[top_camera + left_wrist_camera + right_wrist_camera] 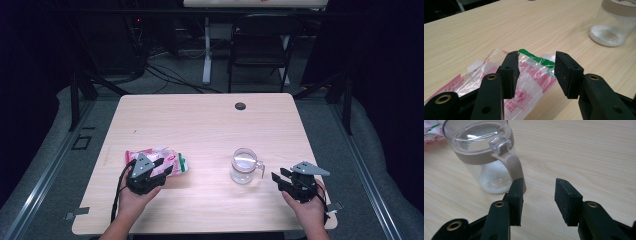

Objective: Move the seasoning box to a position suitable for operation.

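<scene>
On the bench (200, 120), the left hand-held gripper (536, 67) hovers over the pink plastic bag (534, 82) at near left, jaws apart, gripping nothing. The right hand-held gripper (537, 195) waits open just beside the lidded jar's (486, 157) handle, empty.

Pink-and-green printed clear bag (156, 161); clear jar (243, 166), seemingly beige-banded.
</scene>
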Demonstrator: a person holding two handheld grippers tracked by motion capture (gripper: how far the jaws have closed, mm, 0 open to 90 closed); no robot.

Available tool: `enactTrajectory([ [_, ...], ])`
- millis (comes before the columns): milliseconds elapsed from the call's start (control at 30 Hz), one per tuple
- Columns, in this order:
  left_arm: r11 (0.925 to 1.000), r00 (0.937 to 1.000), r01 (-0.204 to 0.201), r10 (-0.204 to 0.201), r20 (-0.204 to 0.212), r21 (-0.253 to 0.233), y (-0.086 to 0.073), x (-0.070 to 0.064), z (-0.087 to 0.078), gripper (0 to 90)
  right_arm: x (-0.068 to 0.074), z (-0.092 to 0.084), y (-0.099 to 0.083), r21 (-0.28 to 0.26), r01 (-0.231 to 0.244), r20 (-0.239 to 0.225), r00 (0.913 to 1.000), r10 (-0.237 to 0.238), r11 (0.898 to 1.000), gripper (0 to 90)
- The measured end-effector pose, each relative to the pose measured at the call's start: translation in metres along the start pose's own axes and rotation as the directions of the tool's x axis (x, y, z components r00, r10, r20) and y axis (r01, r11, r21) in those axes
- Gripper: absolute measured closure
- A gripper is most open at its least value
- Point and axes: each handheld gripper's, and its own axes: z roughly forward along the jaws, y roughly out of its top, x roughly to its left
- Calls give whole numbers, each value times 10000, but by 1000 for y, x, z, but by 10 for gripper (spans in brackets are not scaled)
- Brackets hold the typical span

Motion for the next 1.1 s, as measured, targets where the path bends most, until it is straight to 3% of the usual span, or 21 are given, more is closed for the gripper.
enactTrajectory([
  [100, 10000, 10000, -12, 12, -10, 22, -1, 2, -1, 550, 5, 0, 0, -131, 145, 151, 9998, -143, 9998, 565],
  [200, 9981, 9983, 552, -547, 181, -267, -1, 6, -3, 549, 10, 0, 0, -152, 383, 334, 9987, -378, 9991, 562],
  [400, 9942, 9947, 1030, -1030, 11, -310, -7, 12, -9, 536, 11, 9, -1, -43, 188, -140, 9997, -188, 9998, 573],
  [500, 9923, 9934, 1132, -1139, -104, -504, -8, 12, -12, 535, 14, 13, -1, 8, 258, -254, 9993, -258, 9997, 573],
  [567, 9920, 9931, 1141, -1154, -220, -534, -10, 13, -16, 529, 18, 20, -1, 195, 543, -342, 9980, -536, 9983, 574],
  [700, 9896, 9908, 1309, -1326, -266, -597, -14, 13, -19, 524, 20, 28, 1, 260, 706, -102, 9975, -704, 9972, 580],
  [800, 9890, 9903, 1338, -1359, -298, -633, -17, 14, -23, 528, 19, 38, 1, 378, 538, 54, 9985, -540, 9978, 599],
  [1100, 9795, 9811, 1834, -1877, -472, -832, -26, 16, -36, 540, 28, 60, 8, 513, 685, 454, 9965, -708, 9963, 714],
])
